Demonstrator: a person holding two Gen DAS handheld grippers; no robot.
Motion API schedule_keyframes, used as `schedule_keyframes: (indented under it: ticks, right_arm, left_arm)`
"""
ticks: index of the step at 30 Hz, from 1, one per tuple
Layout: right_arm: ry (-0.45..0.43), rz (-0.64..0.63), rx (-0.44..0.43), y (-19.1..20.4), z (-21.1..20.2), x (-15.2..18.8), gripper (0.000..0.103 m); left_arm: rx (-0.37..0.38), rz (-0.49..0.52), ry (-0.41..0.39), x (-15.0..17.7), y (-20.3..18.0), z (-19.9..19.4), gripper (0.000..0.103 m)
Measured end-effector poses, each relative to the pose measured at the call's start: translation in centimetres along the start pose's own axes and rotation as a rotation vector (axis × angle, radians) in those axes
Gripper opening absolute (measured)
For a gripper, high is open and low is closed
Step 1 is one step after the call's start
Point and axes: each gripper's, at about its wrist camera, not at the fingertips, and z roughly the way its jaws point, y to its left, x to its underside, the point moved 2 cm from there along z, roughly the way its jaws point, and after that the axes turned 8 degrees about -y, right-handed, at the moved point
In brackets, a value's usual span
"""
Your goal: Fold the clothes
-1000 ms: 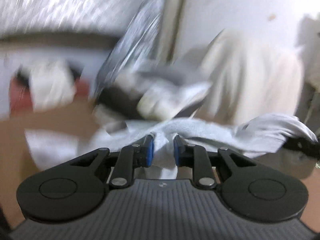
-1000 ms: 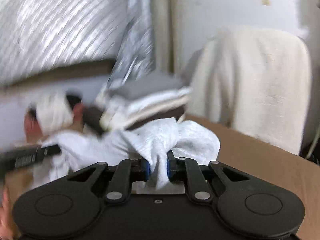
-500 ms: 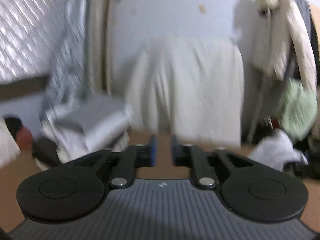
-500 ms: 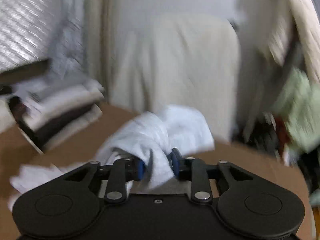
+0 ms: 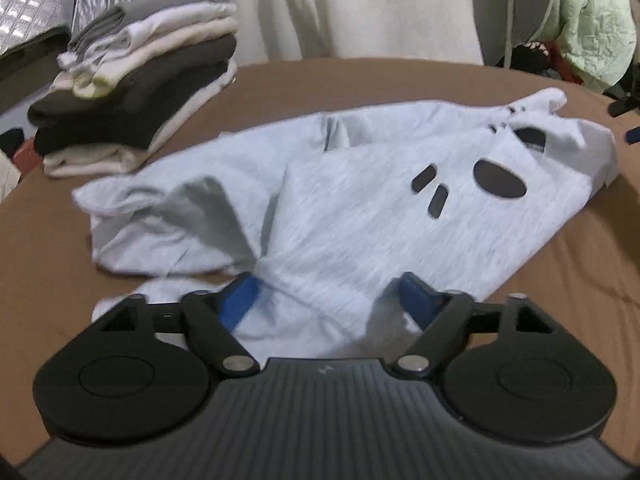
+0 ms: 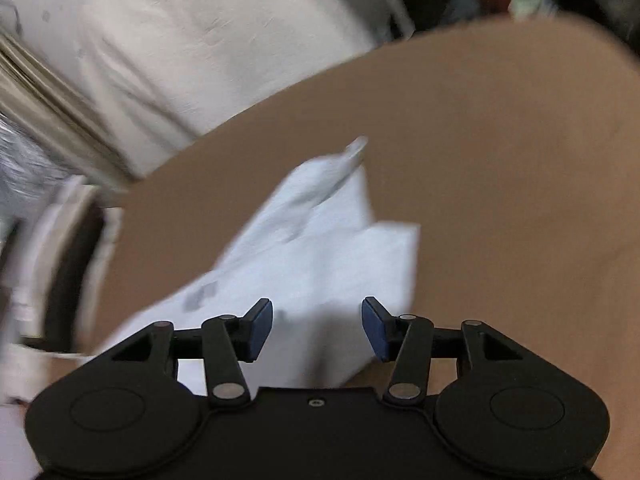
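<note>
A light grey shirt (image 5: 360,208) lies crumpled on the brown tabletop (image 5: 560,280), spread from near left to far right in the left wrist view. Dark printed shapes (image 5: 498,178) show on its upper face: one oval and two short bars beside it. A sleeve or fold (image 5: 172,224) bunches up at the left end, and the far right end is rumpled around a dark label.

The left hand-held gripper (image 5: 328,294) is released, its blue pads (image 5: 240,296) spread wide with the near edge of the shirt lying between and under them; neither pad pinches the cloth.

The right hand-held gripper (image 6: 318,330) is also released, its jaws well apart above a blurred end of the shirt (image 6: 320,248), which lies on the tabletop (image 6: 500,160) beneath it. This view is tilted and smeared, so whether the pads touch the cloth cannot be told.

At the far left of the tabletop stands a stack (image 5: 136,92) of folded clothes in grey, white, cream and dark brown, near the shirt but apart from it. Behind the tabletop hangs a cream cloth (image 5: 360,8), and a pale green quilted garment (image 5: 592,28) hangs at the far right.
</note>
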Motion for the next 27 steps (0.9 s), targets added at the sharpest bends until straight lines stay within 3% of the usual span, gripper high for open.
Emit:
schedule_keyframes:
  ticks: [4, 9, 10, 12, 13, 14, 17, 20, 24, 25, 26, 27]
  right_arm:
    - [0.091, 0.017, -0.028, 0.8, 1.4, 1.9, 0.056]
    - [0.141, 0.015, 0.012, 0.5, 3.1, 2.3, 0.057]
    - [0.145, 0.024, 0.009, 0.4, 2.8, 2.3, 0.057]
    - [0.154, 0.055, -0.003, -0.1, 3.3, 2.3, 0.059]
    - [0.161, 0.068, -0.008, -0.3, 3.6, 2.3, 0.060]
    - [0.171, 0.080, -0.019, -0.4, 3.9, 2.4, 0.061]
    - [0.187, 0.032, -0.044, -0.4, 4.7, 2.8, 0.066]
    - [0.174, -0.148, -0.062, 0.6, 5.8, 3.7, 0.066]
    - [0.157, -0.247, -0.061, 2.7, 5.0, 4.2, 0.067]
    - [0.145, -0.273, -0.070, 3.4, 4.5, 4.2, 0.058]
    - [0.087, -0.307, -0.058, 4.0, 3.6, 4.2, 0.020]
    - [0.030, -0.342, -0.046, 4.6, 2.8, 4.2, 0.010]
  left_arm:
    - [0.018, -0.012, -0.002, -0.1, 0.1, 1.5, 0.101]
    - [0.023, -0.025, 0.000, 0.3, 0.3, 2.7, 0.101]
    - [0.021, -0.023, -0.005, 0.2, 0.3, 2.7, 0.096]
    - [0.017, -0.020, -0.013, -0.1, 0.3, 2.7, 0.073]
    - [0.015, -0.018, -0.018, -0.3, 0.3, 2.7, 0.053]
    - [0.003, 0.007, -0.031, -0.6, 0.1, 2.4, 0.014]
    - [-0.008, 0.058, -0.084, -2.2, -0.4, 1.0, 0.010]
    - [-0.007, 0.045, -0.151, -3.7, 0.1, -1.6, 0.010]
    - [-0.011, 0.023, -0.221, -5.0, 1.2, -5.3, 0.010]
    - [-0.012, 0.017, -0.238, -5.3, 1.4, -6.2, 0.010]
    - [-0.013, 0.011, -0.255, -5.6, 1.7, -7.1, 0.010]
    - [-0.014, 0.006, -0.272, -5.9, 2.0, -8.0, 0.010]
